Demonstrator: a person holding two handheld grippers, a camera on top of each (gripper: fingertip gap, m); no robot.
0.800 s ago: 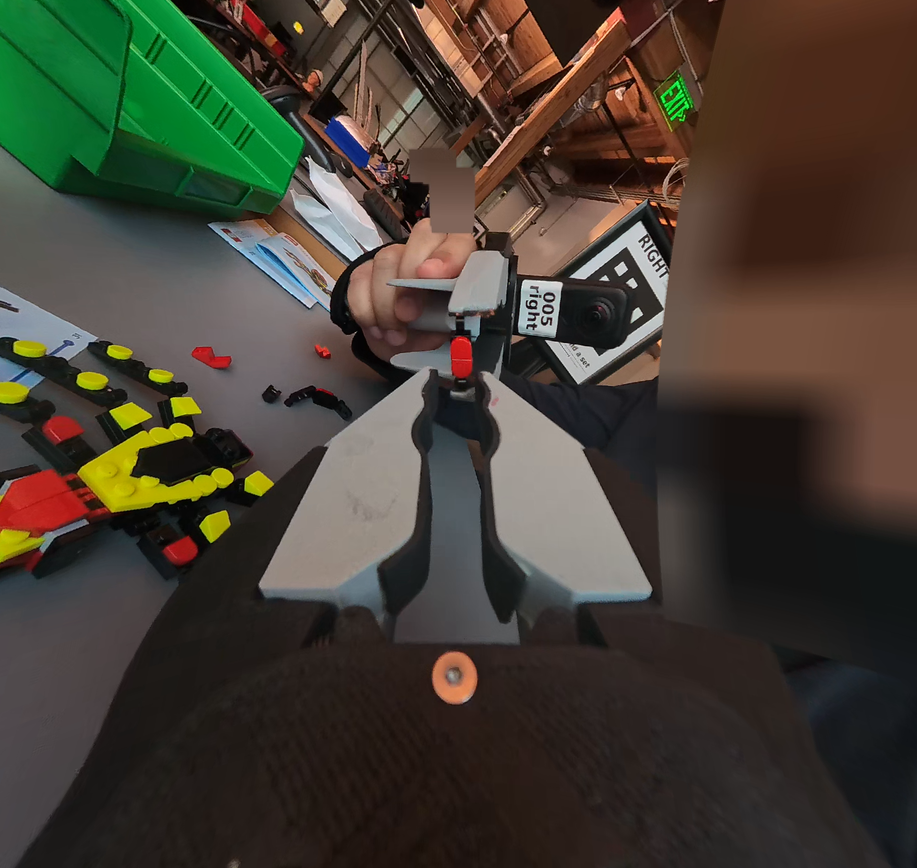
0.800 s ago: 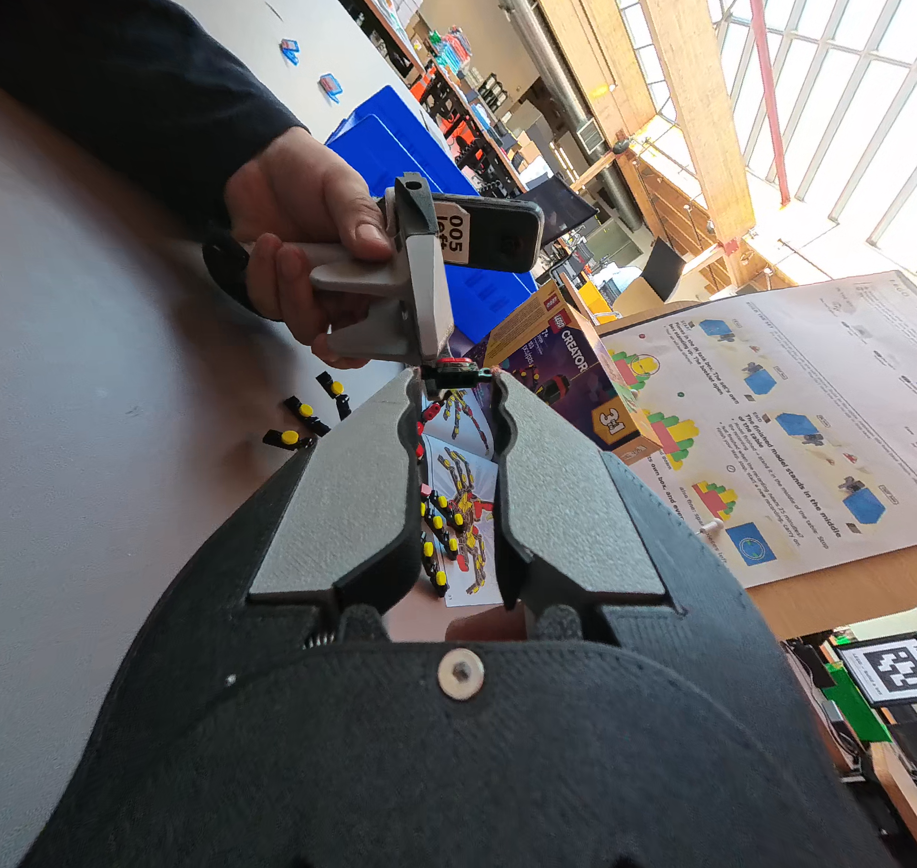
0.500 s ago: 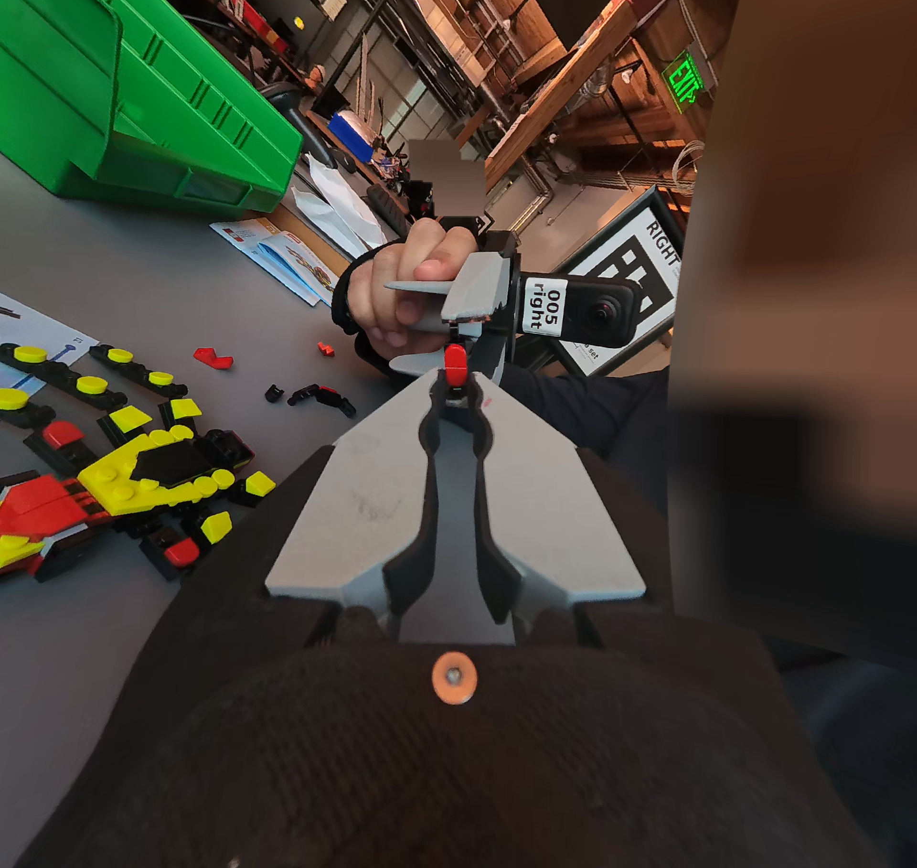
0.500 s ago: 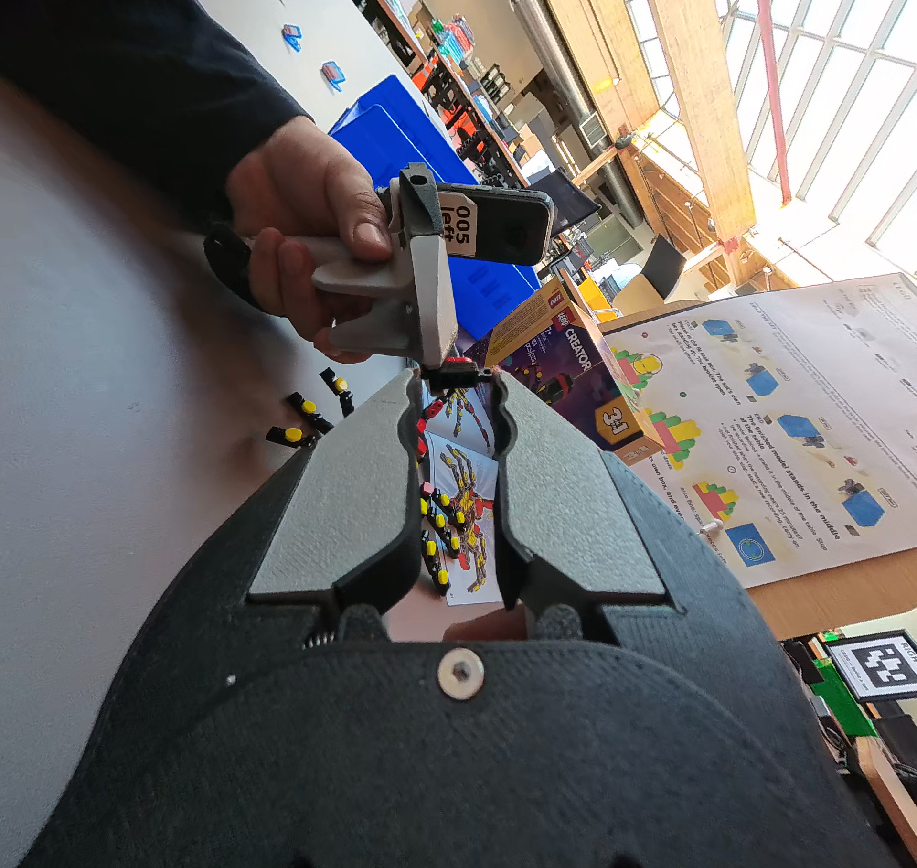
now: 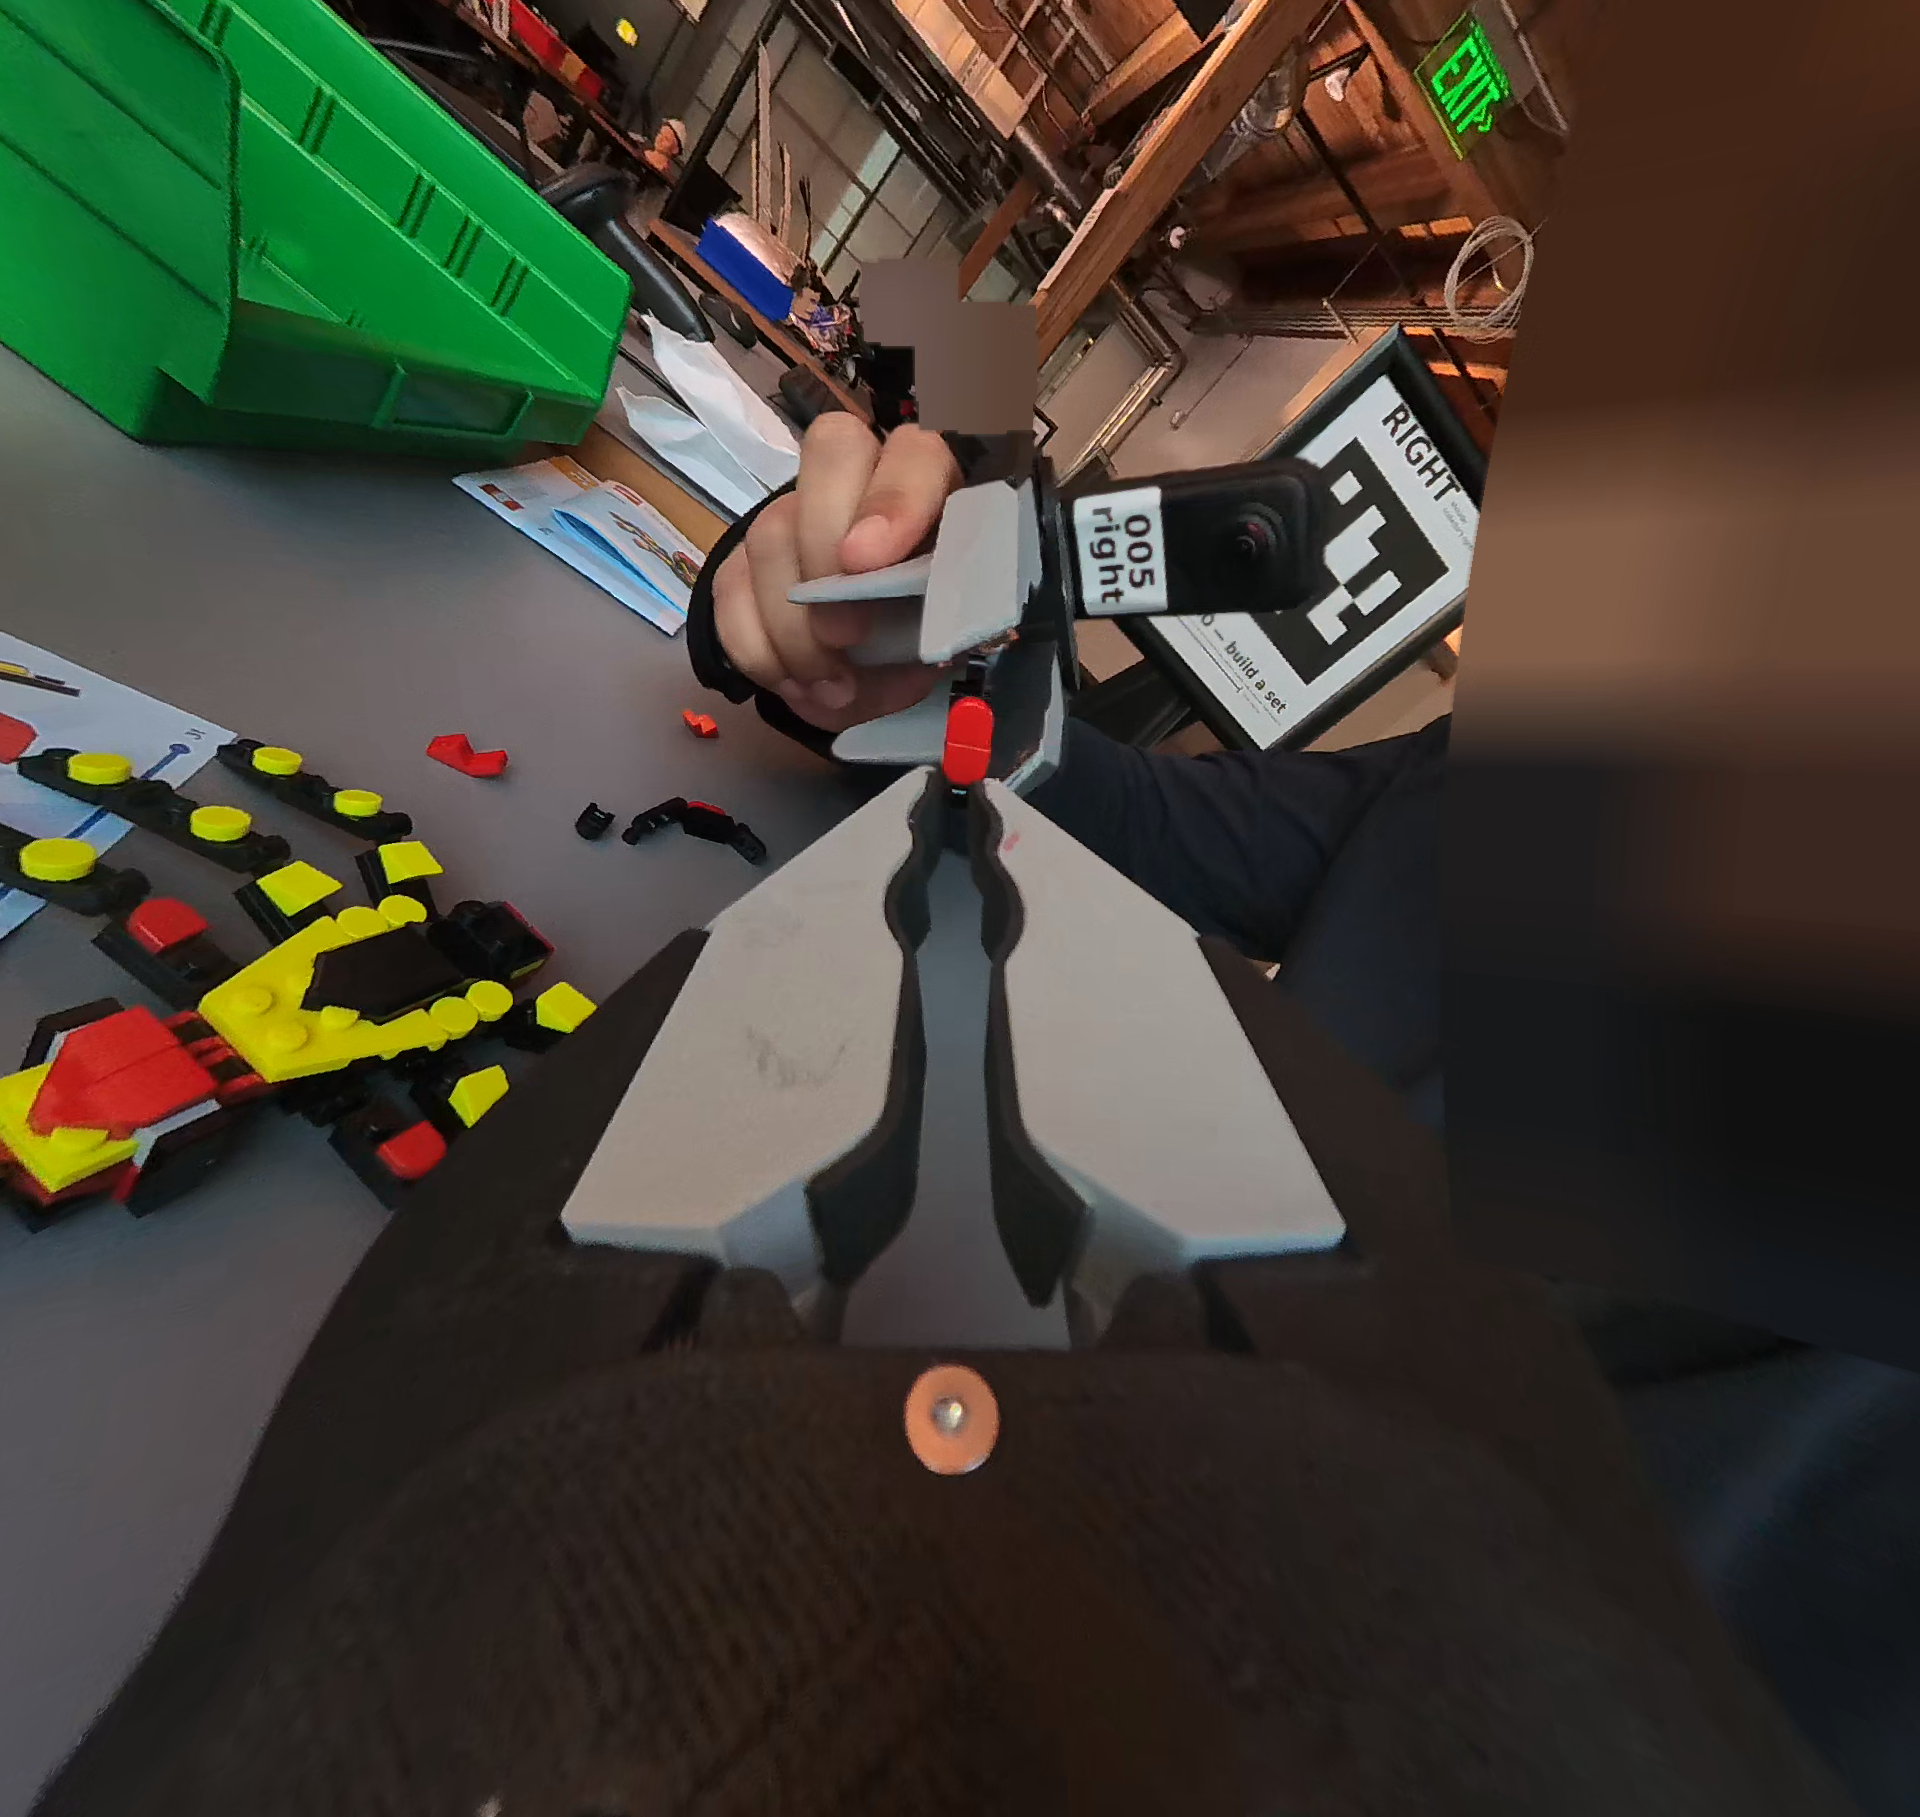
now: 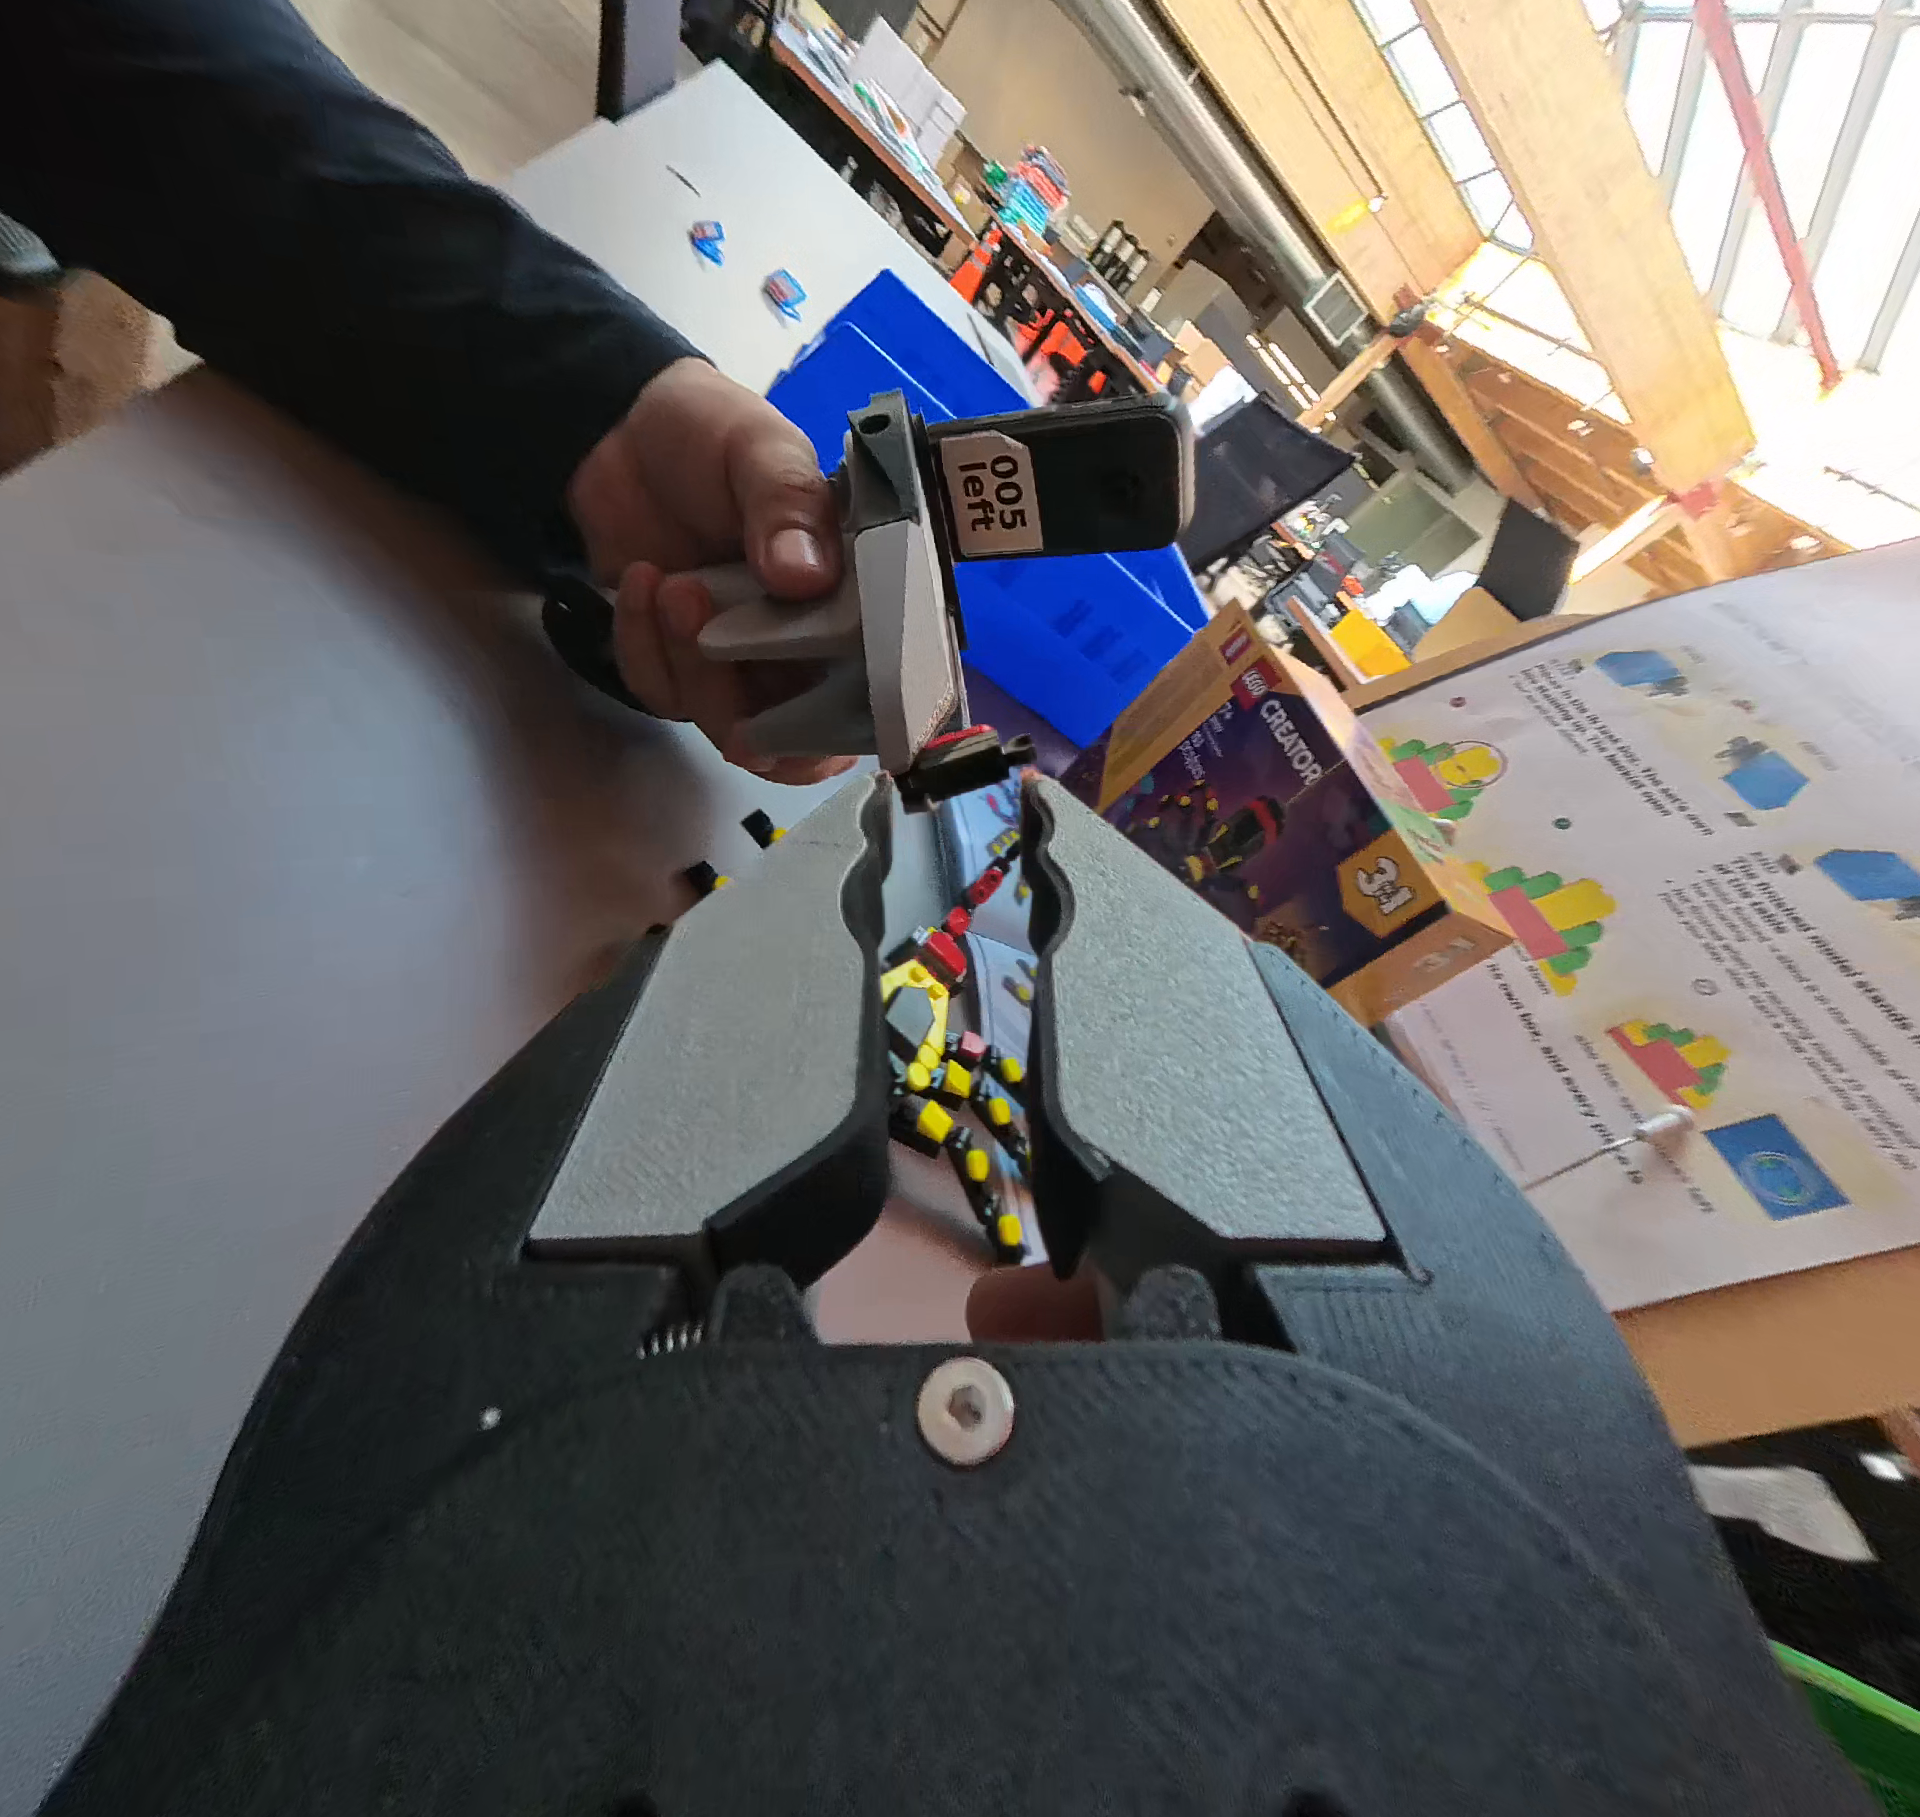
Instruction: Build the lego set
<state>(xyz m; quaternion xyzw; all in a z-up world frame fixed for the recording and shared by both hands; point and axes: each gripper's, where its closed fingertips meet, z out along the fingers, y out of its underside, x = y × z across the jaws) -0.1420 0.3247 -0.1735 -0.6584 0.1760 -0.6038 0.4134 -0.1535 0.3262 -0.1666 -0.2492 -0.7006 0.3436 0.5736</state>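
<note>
A small black piece with a red top (image 5: pixel 968 739) hangs in the air between both grippers. My left gripper (image 5: pixel 956 796) is shut on it across its width. My right gripper (image 6: pixel 956 788) meets it head-on, its jaws held apart by the length of the piece (image 6: pixel 956 765), one tip at each end. The partly built yellow, red and black model (image 5: pixel 312 1009) lies on the grey table (image 5: pixel 416 604) to the left. It also shows in the right wrist view between my fingers (image 6: pixel 925 1029). Black leg pieces with yellow rounds (image 5: pixel 218 822) lie beside it.
Loose red pieces (image 5: pixel 465 754) and black pieces (image 5: pixel 686 822) lie on the table. A green bin (image 5: pixel 260 209) and an open booklet (image 5: pixel 592 531) are behind. A set box (image 6: pixel 1247 801), a blue bin (image 6: pixel 1039 604) and a printed poster (image 6: pixel 1662 884) stand beyond the model. The tips of both grippers are at nearly the same place.
My left jaws have closed in from either side onto the small piece that the right gripper holds. Both grippers have shifted slightly, still tip to tip.
</note>
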